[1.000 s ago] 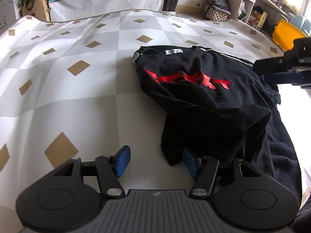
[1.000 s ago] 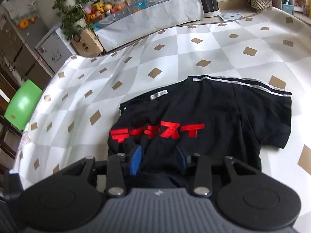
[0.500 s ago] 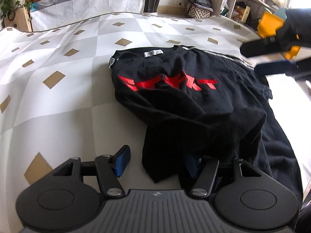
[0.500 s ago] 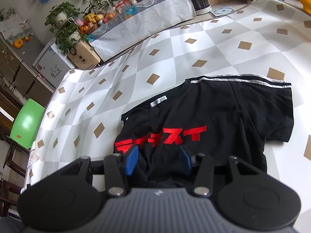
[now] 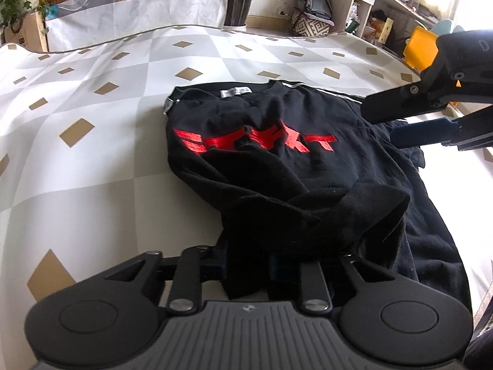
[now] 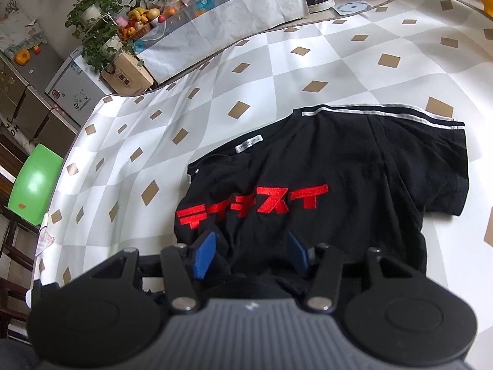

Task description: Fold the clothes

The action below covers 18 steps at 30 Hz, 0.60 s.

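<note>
Both tongs were over the black T-shirt point(image 5: 277, 166) when I looked. On my left tongs point(image 5: 246, 269) the jaws were closing, drawn in narrow, with a bunched fold of the shirt's near hem between them; the cloth hid most of the pads, so I could see fabric pinched there but not the contact itself. On my right tongs point(image 6: 251, 254) the jaws were opening, the blue pads point(image 6: 205, 254) standing apart above the shirt's lower front with cloth lying beneath them and nothing pressed between them. From the left camera I also saw the right tongs point(image 5: 409, 123) reaching in from the right side, hanging over the shirt's far sleeve.

That shirt lay on the checked cloth point(image 5: 107, 141), white and grey with tan diamonds, which covered the whole surface. It sat toward the near right part of that surface, collar and white neck label point(image 6: 249, 148) pointing at the far edge, red lettering point(image 6: 252, 206) across the chest facing up. One sleeve, with a white stripe point(image 6: 385, 114) along the shoulder, was spread flat to the right. The lower half was rumpled and folded up over itself near the front edge, where my left tongs had it.

Beyond the far edge stood a draped side table point(image 6: 222, 30) with fruit and plants, and a green chair point(image 6: 35, 188) at the left.
</note>
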Motion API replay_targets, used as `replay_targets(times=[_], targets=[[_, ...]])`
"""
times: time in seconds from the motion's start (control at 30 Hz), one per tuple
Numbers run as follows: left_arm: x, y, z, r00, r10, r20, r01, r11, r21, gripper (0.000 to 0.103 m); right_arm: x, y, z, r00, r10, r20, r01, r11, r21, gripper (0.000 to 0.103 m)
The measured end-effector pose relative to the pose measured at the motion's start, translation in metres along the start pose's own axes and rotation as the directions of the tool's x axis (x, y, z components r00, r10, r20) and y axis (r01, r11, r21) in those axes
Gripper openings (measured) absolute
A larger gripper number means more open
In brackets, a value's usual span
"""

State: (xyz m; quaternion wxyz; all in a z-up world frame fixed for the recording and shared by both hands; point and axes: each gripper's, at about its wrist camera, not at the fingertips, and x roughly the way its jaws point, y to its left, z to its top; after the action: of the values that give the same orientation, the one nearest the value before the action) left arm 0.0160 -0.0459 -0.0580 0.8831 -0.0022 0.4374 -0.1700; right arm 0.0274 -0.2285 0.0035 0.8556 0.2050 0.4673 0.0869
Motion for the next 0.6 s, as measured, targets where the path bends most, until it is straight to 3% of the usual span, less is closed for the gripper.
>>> replay_targets(times=[0.17,0.27,0.43,0.6], targets=[[-0.016,-0.011,0.006,0.992,0.116,0.053,-0.120,0.990,0.079,0.016,0.010,-0.001,-0.003,0.998,-0.041,-0.054,0.040,0.999,-0.024,0.051],[-0.024,-0.009,0.010,0.990,0.131,0.056,-0.135,0.989,0.061,0.015,0.021,-0.001,-0.010,0.991,-0.066,-0.113,0.062,0.997,-0.042,0.051],[-0.029,-0.009,0.011,0.991,0.128,0.041,-0.130,0.990,0.051,0.015,0.017,-0.003,-0.010,0.992,-0.009,-0.128,0.006,1.000,-0.021,0.052],[-0.032,-0.004,0.016,0.991,0.131,0.032,-0.132,0.991,0.029,0.015,0.012,-0.001,-0.015,0.985,-0.027,-0.169,0.006,0.993,-0.119,0.054]])
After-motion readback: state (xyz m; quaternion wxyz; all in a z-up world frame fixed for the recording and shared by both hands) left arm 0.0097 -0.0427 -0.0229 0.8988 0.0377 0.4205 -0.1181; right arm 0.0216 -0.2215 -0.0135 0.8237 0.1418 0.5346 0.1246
